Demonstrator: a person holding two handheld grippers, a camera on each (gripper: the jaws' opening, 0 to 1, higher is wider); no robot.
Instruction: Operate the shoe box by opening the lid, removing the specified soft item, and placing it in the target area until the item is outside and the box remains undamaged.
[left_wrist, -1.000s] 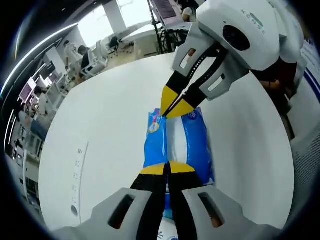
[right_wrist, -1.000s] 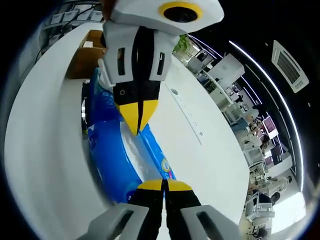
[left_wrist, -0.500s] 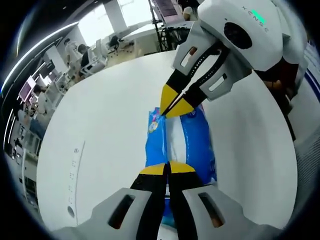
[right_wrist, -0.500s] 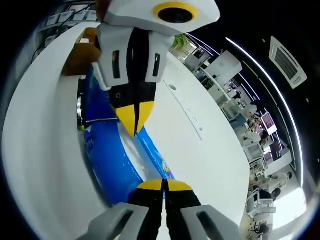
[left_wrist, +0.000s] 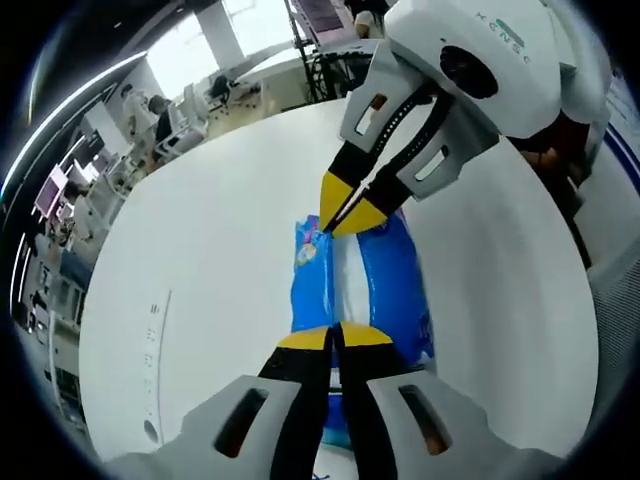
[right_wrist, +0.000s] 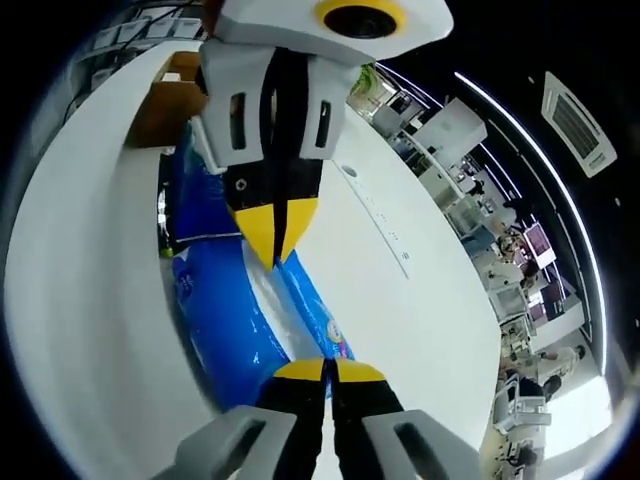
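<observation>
Both tongs pinched shut on the blue tissue pack, one at each end.
Left tongs (left_wrist: 335, 335) and right tongs (right_wrist: 326, 368) hold the blue tissue pack (left_wrist: 375, 290) over the white bench (left_wrist: 210, 250); the brown shoe box (right_wrist: 165, 100) sits beyond.

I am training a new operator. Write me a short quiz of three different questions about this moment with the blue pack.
1. True or false: both grippers are shut on the blue soft pack.
2. Which surface is under the pack? A) white table B) grey carpet C) metal tray
3. Fill in: in the right gripper view, the brown ____ stands on the table behind the pack.

Key: 1 true: the left gripper and the right gripper pinch opposite ends. 2 A. 3 box.
</observation>
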